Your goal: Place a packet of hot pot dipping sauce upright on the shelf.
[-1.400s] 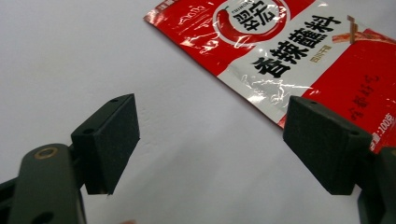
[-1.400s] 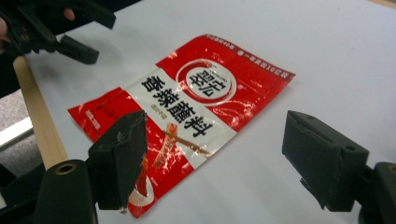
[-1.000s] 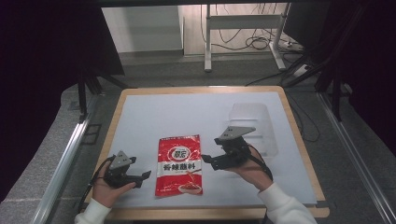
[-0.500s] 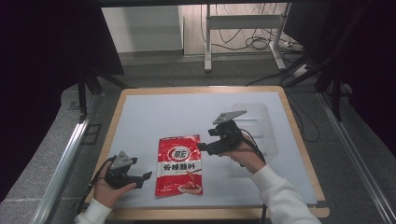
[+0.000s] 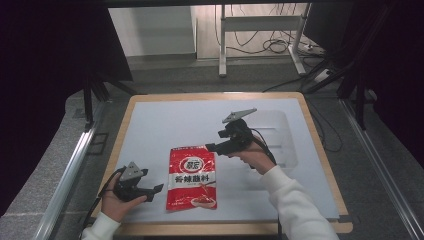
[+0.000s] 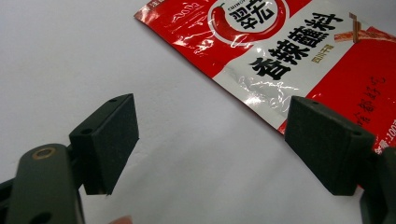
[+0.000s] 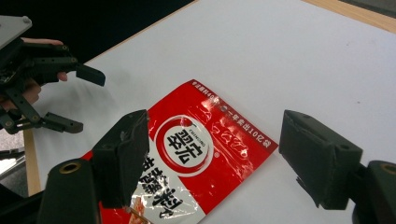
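Note:
A red seasoning packet point(image 5: 192, 177) with white print lies flat on the white mat, near the front. My left gripper point(image 5: 156, 189) rests low just left of the packet's lower edge, its jaws open and empty. In the left gripper view the packet point(image 6: 299, 51) lies ahead to the right of the left gripper point(image 6: 215, 135). My right gripper point(image 5: 211, 147) hovers at the packet's top right corner, open and holding nothing. In the right gripper view the packet point(image 7: 187, 154) lies below the right gripper point(image 7: 219, 154), and the left gripper point(image 7: 88, 102) stands farther off.
A clear plastic container point(image 5: 285, 150) sits on the mat behind and right of my right hand. The white mat point(image 5: 165, 125) covers a wooden table with a raised rim point(image 5: 320, 145). A metal stand point(image 5: 260, 25) and cables are on the floor beyond.
My right gripper has lifted and moved back and slightly left, from beside the packet's right side to its top right corner. The left gripper and packet have stayed put.

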A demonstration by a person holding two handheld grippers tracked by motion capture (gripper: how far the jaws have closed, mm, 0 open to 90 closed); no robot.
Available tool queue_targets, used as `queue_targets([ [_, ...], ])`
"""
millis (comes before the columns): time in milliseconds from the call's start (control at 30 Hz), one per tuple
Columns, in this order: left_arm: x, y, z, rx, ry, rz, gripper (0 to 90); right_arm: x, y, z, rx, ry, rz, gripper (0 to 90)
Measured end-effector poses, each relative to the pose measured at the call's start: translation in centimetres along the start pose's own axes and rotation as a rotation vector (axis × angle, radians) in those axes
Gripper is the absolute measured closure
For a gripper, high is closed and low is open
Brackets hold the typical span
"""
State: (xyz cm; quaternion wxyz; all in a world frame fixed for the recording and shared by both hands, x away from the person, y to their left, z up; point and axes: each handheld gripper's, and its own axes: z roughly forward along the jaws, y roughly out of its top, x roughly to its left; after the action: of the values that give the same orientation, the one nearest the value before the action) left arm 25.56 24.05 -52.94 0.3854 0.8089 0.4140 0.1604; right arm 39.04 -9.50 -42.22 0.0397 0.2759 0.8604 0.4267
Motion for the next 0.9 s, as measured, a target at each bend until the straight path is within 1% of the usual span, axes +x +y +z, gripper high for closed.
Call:
queue_targets([
  [33,0.0,0.0,0.0,0.001,0.000,0.000,17.4,0.0,0.3,0.2,0.007,-0.009,-0.009,24.7],
  [133,0.0,0.0,0.1,0.002,0.004,0.003,17.3,-0.3,0.6,0.6,0.020,-0.022,-0.007,24.8],
  [200,0.0,0.0,0.1,0.001,0.006,0.002,17.2,-0.4,0.7,0.8,0.025,-0.022,-0.005,25.1],
  [233,0.0,0.0,0.1,0.002,0.006,0.000,17.2,-0.7,0.8,1.3,0.041,-0.019,0.003,25.4],
  [267,0.0,0.0,0.1,0.000,0.005,0.000,17.2,-0.7,0.8,1.3,0.041,-0.019,0.003,25.4],
  [300,0.0,0.0,0.1,0.000,0.004,0.000,17.2,-1.0,1.0,1.9,0.059,-0.022,0.011,26.3],
  [367,0.0,0.0,0.1,0.003,0.003,0.006,17.2,-1.2,1.0,2.2,0.066,-0.022,0.009,27.2],
  [467,0.1,0.0,0.2,0.003,0.001,0.005,17.2,-1.9,1.1,3.0,0.089,-0.011,0.024,28.7],
  [500,0.1,0.0,0.2,-0.001,0.000,0.001,17.2,-2.4,1.1,3.5,0.101,0.008,0.041,30.0],
  [533,0.1,0.0,0.2,-0.001,0.000,0.001,17.1,-2.4,1.1,3.5,0.101,0.008,0.041,30.0],
  [667,0.1,0.0,0.2,0.001,-0.001,0.002,17.1,-3.3,1.1,4.5,0.118,0.036,0.065,34.1],
  [733,0.1,0.1,0.3,0.000,-0.002,0.000,17.1,-3.5,1.1,4.7,0.118,0.040,0.066,34.8],
  [767,0.2,0.1,0.3,-0.002,-0.004,-0.001,17.1,-3.7,1.1,5.1,0.130,0.043,0.073,35.0],
  [900,0.2,0.1,0.3,0.001,-0.004,0.003,17.0,-4.2,1.1,5.7,0.143,0.044,0.086,37.5],
])
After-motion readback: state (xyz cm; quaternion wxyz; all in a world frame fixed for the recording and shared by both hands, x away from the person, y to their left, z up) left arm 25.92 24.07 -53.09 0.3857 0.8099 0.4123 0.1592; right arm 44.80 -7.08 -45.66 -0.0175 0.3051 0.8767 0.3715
